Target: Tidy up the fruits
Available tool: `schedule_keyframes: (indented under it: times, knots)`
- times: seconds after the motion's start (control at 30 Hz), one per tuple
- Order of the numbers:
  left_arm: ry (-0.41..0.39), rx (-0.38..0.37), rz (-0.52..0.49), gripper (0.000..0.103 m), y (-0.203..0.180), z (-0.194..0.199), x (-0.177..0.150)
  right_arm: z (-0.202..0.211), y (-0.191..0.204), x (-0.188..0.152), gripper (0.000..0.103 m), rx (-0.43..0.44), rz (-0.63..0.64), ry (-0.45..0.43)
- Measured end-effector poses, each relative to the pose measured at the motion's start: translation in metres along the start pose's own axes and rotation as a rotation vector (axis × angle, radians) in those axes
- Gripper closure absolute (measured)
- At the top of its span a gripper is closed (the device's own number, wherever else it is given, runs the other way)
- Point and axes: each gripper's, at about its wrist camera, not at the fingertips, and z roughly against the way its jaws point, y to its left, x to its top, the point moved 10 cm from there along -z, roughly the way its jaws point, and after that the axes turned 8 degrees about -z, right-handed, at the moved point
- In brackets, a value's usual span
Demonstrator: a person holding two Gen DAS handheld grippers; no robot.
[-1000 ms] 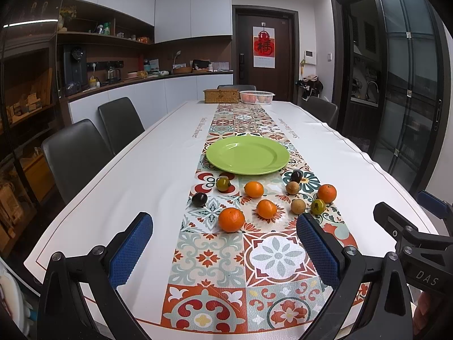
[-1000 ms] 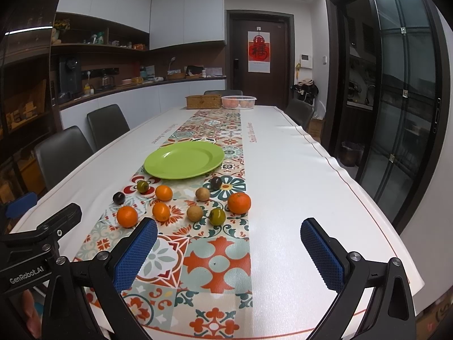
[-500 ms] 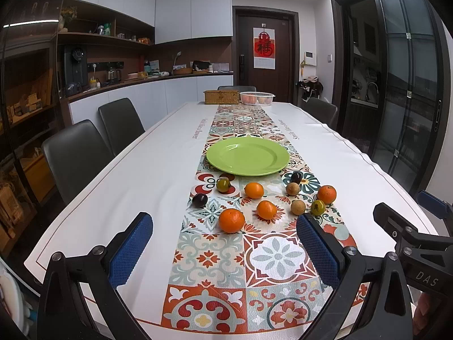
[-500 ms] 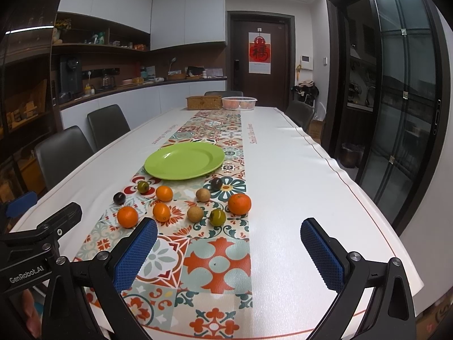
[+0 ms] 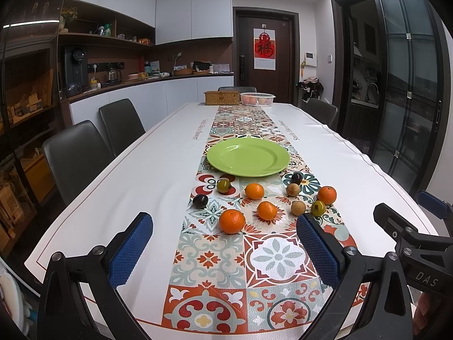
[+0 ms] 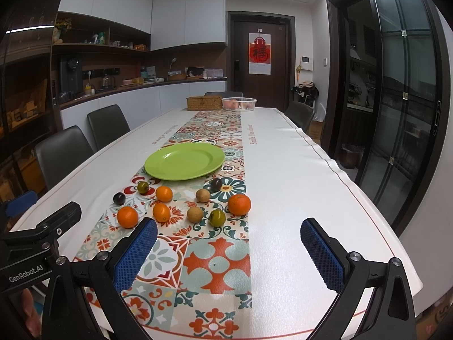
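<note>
An empty green plate (image 5: 248, 156) sits on the patterned table runner; it also shows in the right wrist view (image 6: 184, 161). In front of it lie several loose fruits: oranges (image 5: 232, 221) (image 6: 239, 204), brown round fruits (image 5: 298, 207) (image 6: 195, 214), green fruits (image 5: 223, 186) (image 6: 217, 217) and dark plums (image 5: 200, 200) (image 6: 216, 184). My left gripper (image 5: 223, 243) is open and empty, hovering short of the nearest orange. My right gripper (image 6: 229, 243) is open and empty, near the table's front right, short of the fruits.
A long white table (image 5: 158, 164) carries the runner. A wicker box (image 5: 222, 97) and a white basket (image 5: 257, 98) stand at the far end. Dark chairs (image 5: 76, 153) line the left side, and a glass door (image 6: 405, 113) is on the right.
</note>
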Motion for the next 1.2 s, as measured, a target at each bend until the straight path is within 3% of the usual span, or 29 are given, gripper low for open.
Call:
schedule_keyframes:
  times: [0.8, 1.2]
  knots:
    - [0.016, -0.002, 0.000, 0.000, 0.008, 0.002, 0.009, -0.002, 0.002, 0.000, 0.000, 0.006, 0.009, 0.006]
    - [0.065, 0.003, -0.022, 0.004, 0.000, -0.029, -0.002, -0.035, 0.003, -0.003, 0.001, 0.033, 0.025, 0.072]
